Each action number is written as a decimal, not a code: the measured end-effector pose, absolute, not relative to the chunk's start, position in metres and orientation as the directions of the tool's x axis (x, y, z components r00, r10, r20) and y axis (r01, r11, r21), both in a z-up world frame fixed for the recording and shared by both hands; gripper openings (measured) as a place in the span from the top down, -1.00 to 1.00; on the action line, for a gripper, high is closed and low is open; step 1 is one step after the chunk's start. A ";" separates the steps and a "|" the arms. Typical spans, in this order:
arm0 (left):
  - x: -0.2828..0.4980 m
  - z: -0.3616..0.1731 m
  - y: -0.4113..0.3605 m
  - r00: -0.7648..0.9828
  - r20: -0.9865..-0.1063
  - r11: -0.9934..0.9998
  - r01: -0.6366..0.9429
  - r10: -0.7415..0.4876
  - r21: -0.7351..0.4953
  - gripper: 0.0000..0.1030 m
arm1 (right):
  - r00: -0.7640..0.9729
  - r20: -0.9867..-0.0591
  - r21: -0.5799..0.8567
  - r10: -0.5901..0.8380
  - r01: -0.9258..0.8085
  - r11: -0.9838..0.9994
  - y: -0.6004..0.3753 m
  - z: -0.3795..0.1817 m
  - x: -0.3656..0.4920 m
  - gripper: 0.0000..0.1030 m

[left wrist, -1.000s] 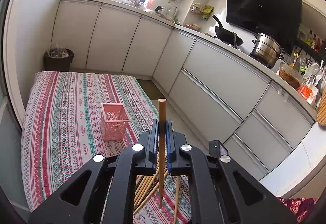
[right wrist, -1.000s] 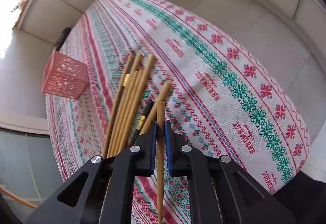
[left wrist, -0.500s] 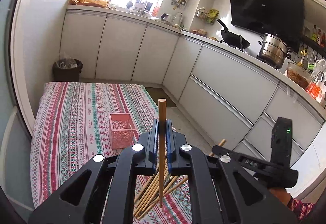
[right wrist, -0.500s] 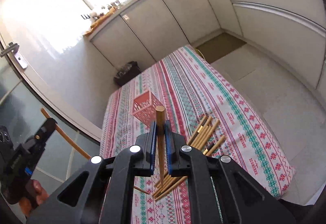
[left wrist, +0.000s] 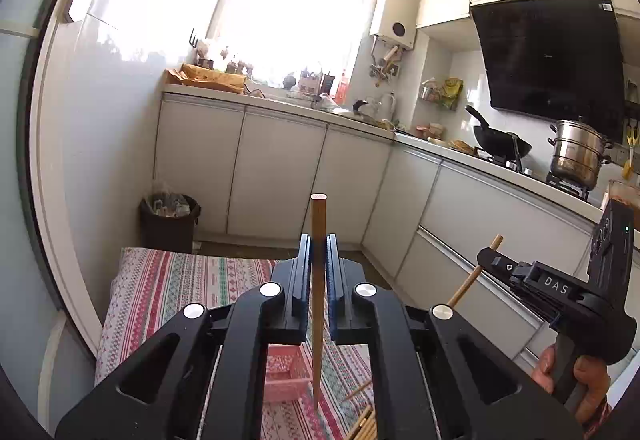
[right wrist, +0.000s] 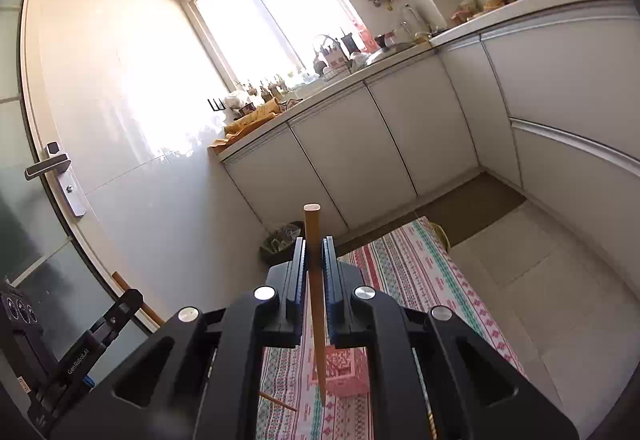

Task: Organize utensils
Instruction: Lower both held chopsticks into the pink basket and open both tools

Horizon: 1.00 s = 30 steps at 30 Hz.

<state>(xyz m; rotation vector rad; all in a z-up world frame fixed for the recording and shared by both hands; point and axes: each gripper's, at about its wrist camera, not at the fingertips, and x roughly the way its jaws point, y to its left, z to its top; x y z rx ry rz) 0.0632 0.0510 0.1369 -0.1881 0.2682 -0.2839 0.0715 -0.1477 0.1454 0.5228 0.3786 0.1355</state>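
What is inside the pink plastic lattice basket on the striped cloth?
The pink plastic lattice basket shows only patterned pink at its opening; no chopsticks stand in it. The left gripper covers part.

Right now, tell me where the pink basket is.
The pink basket stands on the striped tablecloth, low in both wrist views behind the hand-held grippers' fingers, with loose chopsticks lying just to its right in the left view.

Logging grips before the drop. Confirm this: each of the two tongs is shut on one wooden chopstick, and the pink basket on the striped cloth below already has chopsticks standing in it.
One thing is wrong: the pink basket holds no chopsticks; the right wrist view shows it empty on the striped cloth. The rest stands: the left tongs and right tongs are each shut on one wooden chopstick.
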 end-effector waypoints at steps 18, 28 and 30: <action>0.147 0.056 0.062 0.917 -0.338 0.962 0.133 -0.211 -0.238 0.28 | 0.895 -0.383 0.477 0.228 -0.020 0.879 -0.099 0.051 0.161 0.11; 0.106 0.090 0.071 0.942 -0.266 0.961 0.140 -0.203 -0.238 -0.01 | 0.924 -0.339 0.540 0.179 0.035 0.841 -0.125 0.060 0.112 -0.31; 0.095 0.098 0.068 0.945 -0.244 0.960 0.164 -0.219 -0.229 -0.16 | 0.931 -0.328 0.564 0.159 0.058 0.824 -0.137 0.060 0.096 -0.45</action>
